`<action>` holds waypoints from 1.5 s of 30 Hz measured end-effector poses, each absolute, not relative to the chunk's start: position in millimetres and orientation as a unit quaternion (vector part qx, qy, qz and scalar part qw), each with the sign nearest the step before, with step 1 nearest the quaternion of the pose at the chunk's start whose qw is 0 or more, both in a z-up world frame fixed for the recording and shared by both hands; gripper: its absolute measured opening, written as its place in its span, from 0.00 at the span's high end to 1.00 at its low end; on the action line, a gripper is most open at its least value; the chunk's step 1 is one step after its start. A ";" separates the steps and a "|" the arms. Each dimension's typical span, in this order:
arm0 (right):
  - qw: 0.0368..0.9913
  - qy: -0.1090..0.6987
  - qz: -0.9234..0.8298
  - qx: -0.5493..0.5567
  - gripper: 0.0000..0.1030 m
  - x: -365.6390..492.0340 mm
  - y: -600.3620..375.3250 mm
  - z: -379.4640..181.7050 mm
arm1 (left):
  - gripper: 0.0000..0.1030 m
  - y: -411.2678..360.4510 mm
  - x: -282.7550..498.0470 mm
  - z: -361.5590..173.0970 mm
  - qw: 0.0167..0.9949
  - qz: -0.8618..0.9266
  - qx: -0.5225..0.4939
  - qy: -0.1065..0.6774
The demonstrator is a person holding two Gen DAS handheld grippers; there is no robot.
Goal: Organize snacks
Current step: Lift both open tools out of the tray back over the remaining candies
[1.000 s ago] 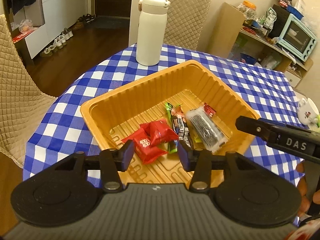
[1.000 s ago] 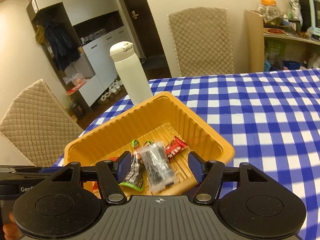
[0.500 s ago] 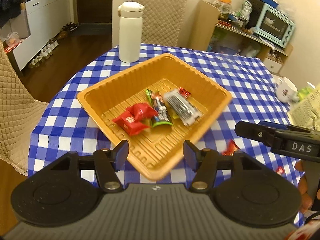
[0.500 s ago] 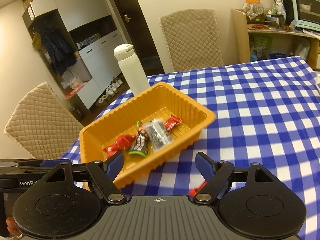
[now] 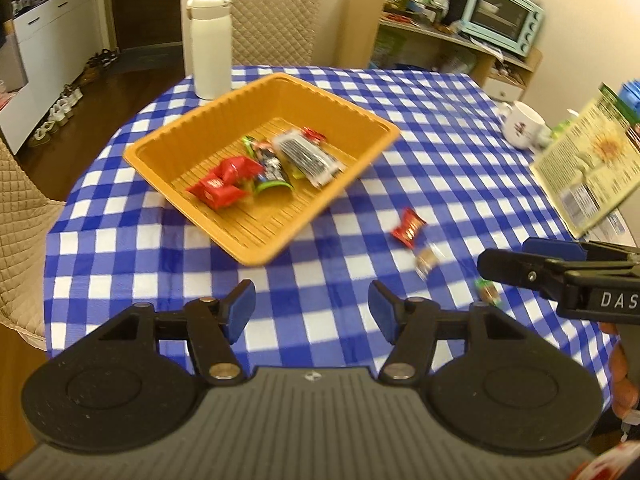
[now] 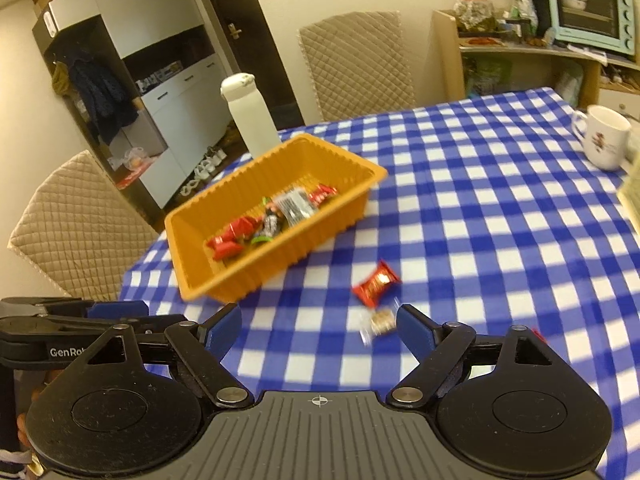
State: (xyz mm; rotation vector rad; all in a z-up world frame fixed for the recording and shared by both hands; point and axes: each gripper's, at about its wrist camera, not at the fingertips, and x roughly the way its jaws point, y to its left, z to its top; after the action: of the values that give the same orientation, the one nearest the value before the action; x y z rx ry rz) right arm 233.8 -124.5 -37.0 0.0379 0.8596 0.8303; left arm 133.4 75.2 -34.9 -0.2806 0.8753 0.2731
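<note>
- The left gripper [image 5: 311, 307] is spread wide and holds nothing.
- The right gripper [image 6: 318, 331] is spread wide too.
- Snacks lie in the orange tray [image 5: 348, 110].
- A red candy [image 6: 376, 283] lies on the table beside it.

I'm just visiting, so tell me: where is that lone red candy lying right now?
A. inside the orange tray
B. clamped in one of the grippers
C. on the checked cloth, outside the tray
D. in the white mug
C: the red candy lies on the checked cloth, apart from the orange tray, and both the right gripper and left gripper are open and empty.
</note>
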 end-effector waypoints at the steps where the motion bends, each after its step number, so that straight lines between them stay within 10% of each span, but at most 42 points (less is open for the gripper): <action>1: 0.827 0.407 0.388 0.018 0.18 229.6 -129.9 -37.6 | 0.42 71.1 131.7 -35.1 0.888 0.126 -0.133 0.422; 45: 0.814 0.491 0.309 -0.017 0.18 190.2 -203.2 -89.7 | 0.42 -5.8 130.0 -77.5 0.864 0.029 -0.060 0.499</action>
State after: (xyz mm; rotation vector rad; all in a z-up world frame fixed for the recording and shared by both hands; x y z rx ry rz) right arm 190.2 -203.2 -89.7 -0.0362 1.0488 0.6589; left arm 130.0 -5.8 -77.5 -0.1251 1.0469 0.0601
